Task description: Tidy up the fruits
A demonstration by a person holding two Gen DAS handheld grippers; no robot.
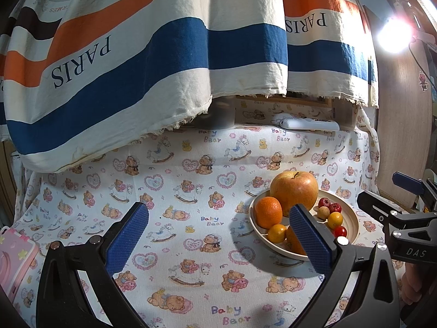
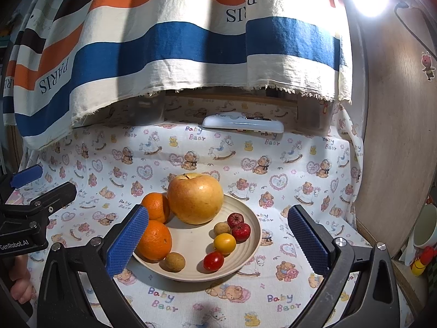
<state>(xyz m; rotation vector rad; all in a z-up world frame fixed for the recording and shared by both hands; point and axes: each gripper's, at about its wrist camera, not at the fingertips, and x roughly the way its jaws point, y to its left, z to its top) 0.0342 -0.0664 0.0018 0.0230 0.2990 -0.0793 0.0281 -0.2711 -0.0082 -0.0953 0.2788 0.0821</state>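
Observation:
A cream plate sits on the bear-print cloth and holds a large yellow-orange apple, two oranges, two brown longans, two dark red berries, a yellow fruit and a red cherry tomato. My right gripper is open and empty, its fingers either side of the plate. My left gripper is open and empty over bare cloth left of the plate; the apple shows there too.
A striped PARIS cloth hangs at the back. A white remote lies beneath it. A pink case sits at the left edge. A wooden panel and a mug stand on the right.

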